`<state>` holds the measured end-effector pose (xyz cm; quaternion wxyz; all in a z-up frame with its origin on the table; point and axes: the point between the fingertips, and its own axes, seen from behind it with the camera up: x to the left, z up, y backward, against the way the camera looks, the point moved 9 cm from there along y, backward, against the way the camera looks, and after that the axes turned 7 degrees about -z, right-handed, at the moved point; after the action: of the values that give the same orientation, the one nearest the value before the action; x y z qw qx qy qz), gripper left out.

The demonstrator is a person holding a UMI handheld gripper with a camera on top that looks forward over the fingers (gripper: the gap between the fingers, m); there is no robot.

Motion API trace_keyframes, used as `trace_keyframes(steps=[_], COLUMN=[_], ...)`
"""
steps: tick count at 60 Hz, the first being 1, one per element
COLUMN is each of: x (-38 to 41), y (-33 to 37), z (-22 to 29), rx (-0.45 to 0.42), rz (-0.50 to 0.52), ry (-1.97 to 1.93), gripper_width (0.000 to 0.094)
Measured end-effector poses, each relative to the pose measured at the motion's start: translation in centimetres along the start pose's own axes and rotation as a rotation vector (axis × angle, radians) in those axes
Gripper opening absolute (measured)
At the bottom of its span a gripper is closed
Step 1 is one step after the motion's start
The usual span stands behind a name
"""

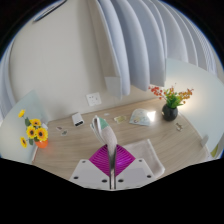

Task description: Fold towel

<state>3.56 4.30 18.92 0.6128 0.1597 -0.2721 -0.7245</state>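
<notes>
tool [113,160]: low over the bench, two white fingers with magenta pads [107,159] on the inner faces; pads meet at the tips in a narrow wedge, so fingers look pressed together, nothing seen between them
towel [125,119]: hard to make out; a pale flat patch lies on the bench beyond the fingers, towards the red flowers, may be it, cannot tell if folded
bench [75,150]: light wood top, runs from the fingers out to the wall
sunflowers [34,130]: yellow blooms in a pot, on the bench well off to one side of the fingers
red flowers [170,97]: red and green bunch in a dark pot, on the far side of the bench, well apart from the sunflowers
cup [78,119]: small white thing standing on the bench beyond the fingers, shape unclear
upright item [98,124]: pale, thin, stands just ahead of the fingertips, too small to name
curtain [150,40]: white folds behind the bench
wall [55,55]: plain pale, small plate [93,99] low on it near the bench edge
</notes>
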Motion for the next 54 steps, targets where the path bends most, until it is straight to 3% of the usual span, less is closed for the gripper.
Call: trace_keyframes(steps=[20, 31, 33, 35, 37, 40, 43, 54], x=[-14.1, -15.9, -16.1, -16.2, -16.5, -16.7, -16.6, -14.5], y=[-7.6, -9.0, -8.9, -8.7, -8.4, -7.7, -6.4, 3.9], z=[-3.7, -5.7, -5.6, -5.4, -5.0, -4.2, -3.2, 0.4], rx=[0.066, 0.066, 0.058, 0.045, 0.028, -0.003, -0.032, -0.043], rz=[-0.167, -0.197, -0.196, -0.209, -0.238, -0.27, -0.273, -0.216], ry=[0.067, 0.153, 0.17, 0.187, 0.209, 0.251, 0.279, 0.251], gripper_width=[0.0043, 0.0129, 0.0181, 0.0334, 0.0509, 0.0868, 0.0817, 0.0849])
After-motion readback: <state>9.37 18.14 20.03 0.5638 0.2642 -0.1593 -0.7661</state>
